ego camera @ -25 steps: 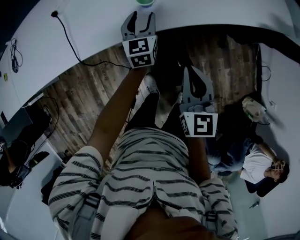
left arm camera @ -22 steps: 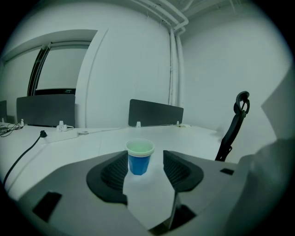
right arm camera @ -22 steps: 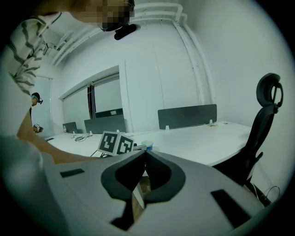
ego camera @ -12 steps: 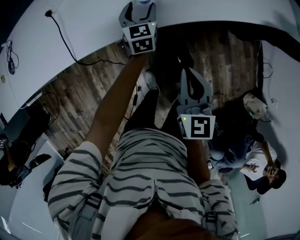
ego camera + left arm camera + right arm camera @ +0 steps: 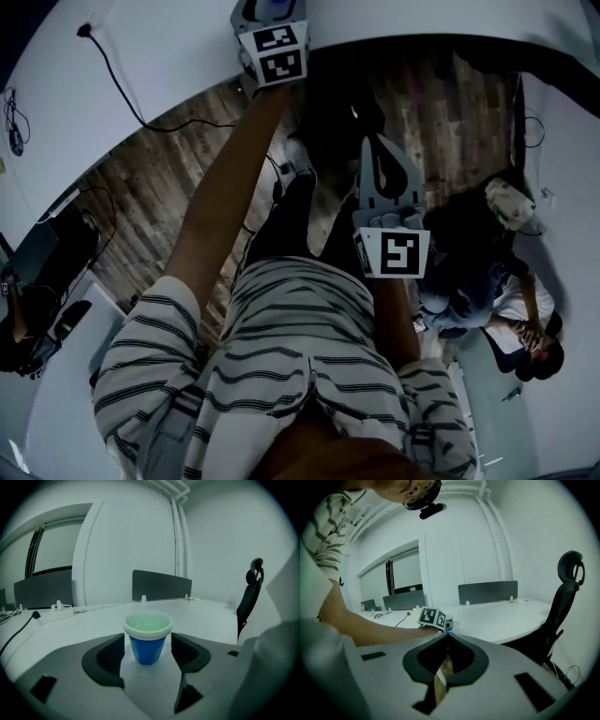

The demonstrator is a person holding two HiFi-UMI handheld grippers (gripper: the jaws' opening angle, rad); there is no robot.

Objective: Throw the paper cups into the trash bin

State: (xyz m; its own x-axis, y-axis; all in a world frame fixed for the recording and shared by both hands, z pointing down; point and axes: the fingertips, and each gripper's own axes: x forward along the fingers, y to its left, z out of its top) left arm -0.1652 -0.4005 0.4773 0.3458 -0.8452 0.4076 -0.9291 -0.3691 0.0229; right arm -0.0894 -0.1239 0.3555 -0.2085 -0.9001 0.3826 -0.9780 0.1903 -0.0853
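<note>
A blue paper cup with a white rim stands upright on the white desk. My left gripper reaches over the desk with the cup between its jaws. The jaws are opening, and a thin gap shows on each side of the cup. In the head view the left gripper is at the top edge and the cup is mostly hidden behind it. My right gripper hangs over the wooden floor below the desk edge, shut and empty. The right gripper view also shows the cup. No trash bin is clearly in view.
A black cable runs across the desk at the left. Grey dividers stand at the desk's back. A black office chair is to the right. A person sits on the floor at the right.
My left gripper has moved forward over the desk, and the cup now sits between its jaws. The right gripper has hardly moved.
</note>
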